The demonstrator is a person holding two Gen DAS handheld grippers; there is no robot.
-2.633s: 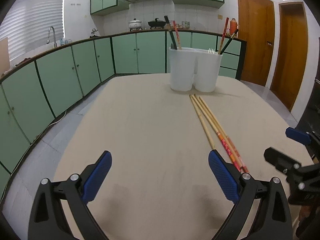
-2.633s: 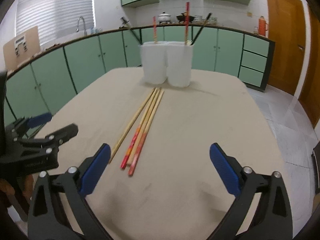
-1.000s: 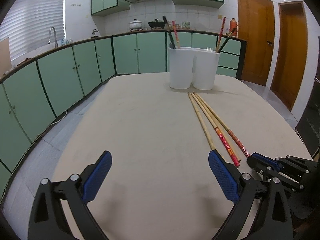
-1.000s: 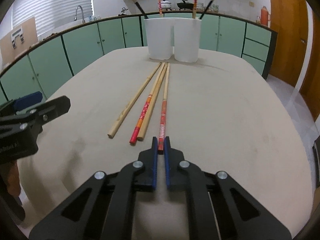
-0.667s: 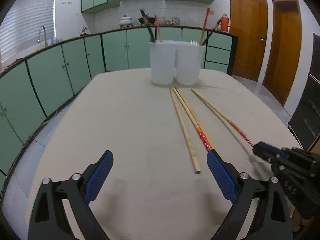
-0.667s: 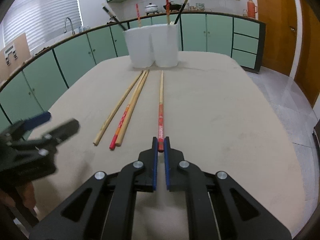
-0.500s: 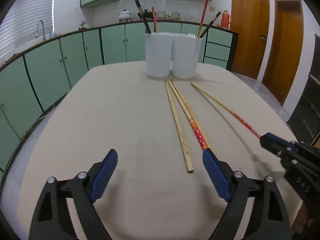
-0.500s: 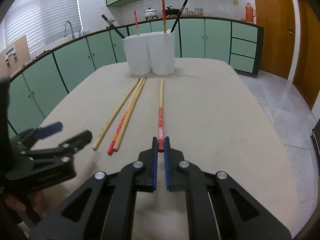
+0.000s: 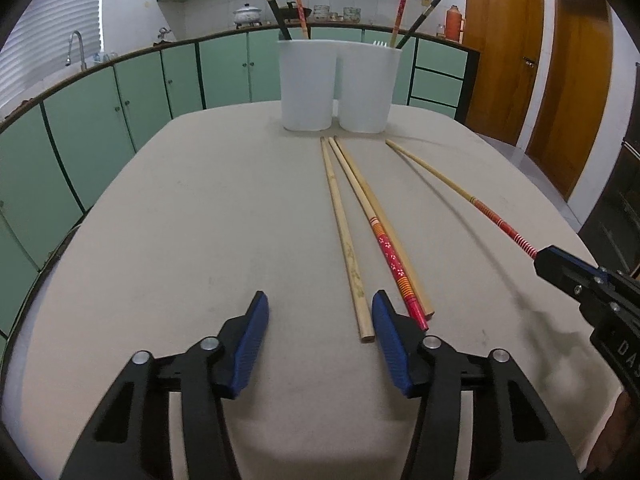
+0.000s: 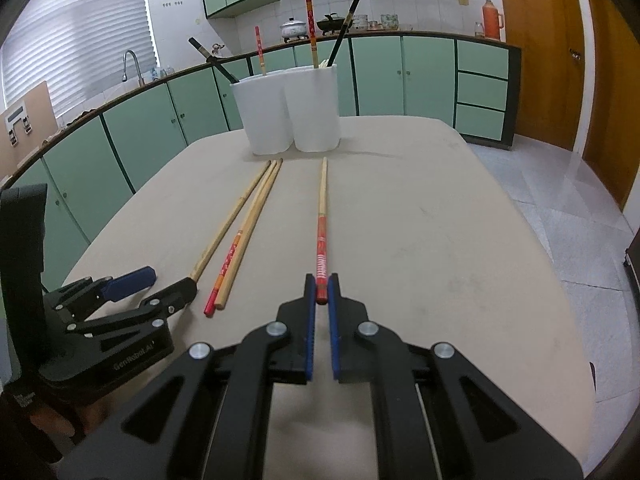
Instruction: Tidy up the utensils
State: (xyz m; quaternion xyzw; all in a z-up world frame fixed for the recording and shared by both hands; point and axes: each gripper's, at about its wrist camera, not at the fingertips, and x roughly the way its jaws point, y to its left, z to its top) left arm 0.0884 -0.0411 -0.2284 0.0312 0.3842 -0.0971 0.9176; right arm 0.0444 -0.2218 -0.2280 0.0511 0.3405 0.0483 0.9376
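My left gripper (image 9: 318, 322) is closing with nothing between its jaws, its right pad beside the near end of the plain chopstick (image 9: 343, 232) on the table (image 9: 180, 220). To the right, my right gripper (image 10: 321, 294) pinches the red-handled chopstick (image 10: 322, 216), its tip towards the white holders (image 10: 288, 108).

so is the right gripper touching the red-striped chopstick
Touching. In the right wrist view the right gripper is shut on the red-striped chopstick, its red end pinched between both blue pads. The left wrist view shows the chopstick's end running into the gripper tip.
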